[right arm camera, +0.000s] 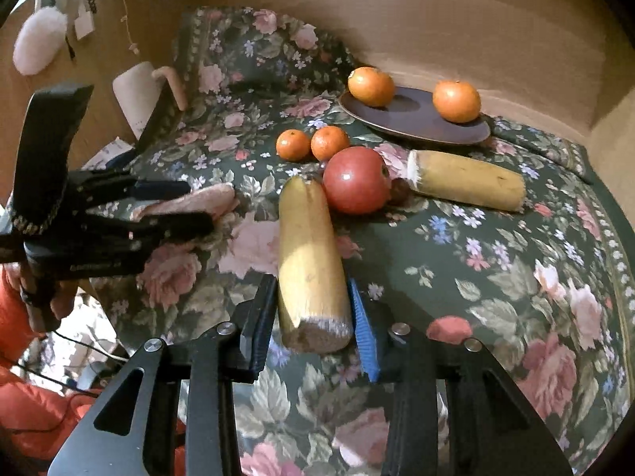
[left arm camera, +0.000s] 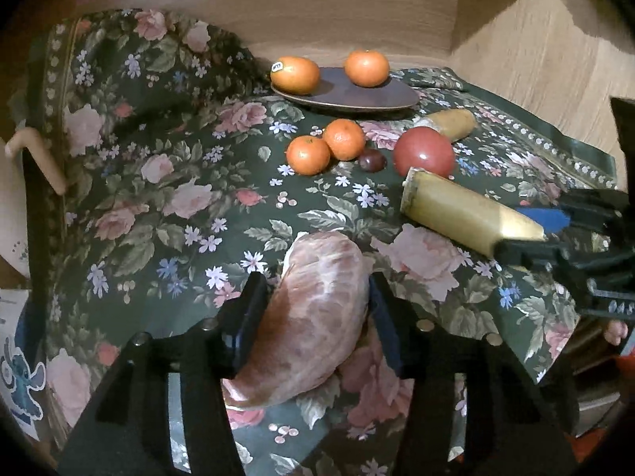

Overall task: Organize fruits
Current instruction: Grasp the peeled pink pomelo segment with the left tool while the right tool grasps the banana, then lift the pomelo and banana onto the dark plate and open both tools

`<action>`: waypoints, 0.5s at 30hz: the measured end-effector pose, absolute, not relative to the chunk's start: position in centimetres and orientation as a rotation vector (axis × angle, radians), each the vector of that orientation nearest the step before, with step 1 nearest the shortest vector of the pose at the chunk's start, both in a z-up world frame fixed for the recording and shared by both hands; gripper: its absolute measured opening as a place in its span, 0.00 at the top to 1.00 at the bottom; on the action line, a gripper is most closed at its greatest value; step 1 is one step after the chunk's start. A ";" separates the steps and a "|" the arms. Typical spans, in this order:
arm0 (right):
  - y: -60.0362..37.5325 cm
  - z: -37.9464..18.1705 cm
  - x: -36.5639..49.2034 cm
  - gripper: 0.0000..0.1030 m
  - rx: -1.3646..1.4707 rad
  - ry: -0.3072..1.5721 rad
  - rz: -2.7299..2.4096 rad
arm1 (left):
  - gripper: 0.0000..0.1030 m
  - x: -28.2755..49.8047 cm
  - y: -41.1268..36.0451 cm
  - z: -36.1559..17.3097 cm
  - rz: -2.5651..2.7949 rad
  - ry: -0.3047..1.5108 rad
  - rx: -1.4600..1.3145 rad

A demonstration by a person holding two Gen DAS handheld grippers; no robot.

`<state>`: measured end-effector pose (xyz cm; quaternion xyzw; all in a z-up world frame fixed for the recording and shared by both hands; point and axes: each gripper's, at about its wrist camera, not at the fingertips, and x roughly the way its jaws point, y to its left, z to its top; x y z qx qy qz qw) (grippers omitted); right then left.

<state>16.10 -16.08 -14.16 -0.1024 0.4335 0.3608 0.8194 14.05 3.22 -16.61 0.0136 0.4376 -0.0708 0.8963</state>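
Observation:
My left gripper [left arm camera: 313,297] is shut on a peeled pink pomelo segment [left arm camera: 313,309], held low over the floral cloth; it also shows in the right wrist view [right arm camera: 194,202]. My right gripper [right arm camera: 313,309] is shut on a cut banana half [right arm camera: 307,261], seen in the left wrist view too [left arm camera: 464,214]. A brown plate [right arm camera: 412,119] at the back holds two oranges [right arm camera: 371,86] [right arm camera: 456,96]. Two mandarins [right arm camera: 293,144] [right arm camera: 329,142], a red apple [right arm camera: 356,180], a dark grape [left arm camera: 372,160] and a second banana half [right arm camera: 468,180] lie in front of the plate.
A floral cloth [right arm camera: 496,277] covers the table and bunches up at the back left. A white mug [right arm camera: 139,95] stands at the left. Wooden walls [left arm camera: 535,59] close in behind and to the right.

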 end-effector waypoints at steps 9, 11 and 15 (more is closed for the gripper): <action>-13.6 -15.9 18.7 0.66 -0.231 0.984 0.789 | 0.42 14.2 2.8 -17.1 -0.221 0.913 0.099; -13.1 -16.0 18.8 0.64 -0.240 0.978 0.785 | 0.43 14.4 3.0 -17.2 -0.240 0.908 0.102; -12.7 -16.1 19.0 0.67 -0.236 0.967 0.768 | 0.53 14.6 3.2 -17.2 -0.242 0.901 0.104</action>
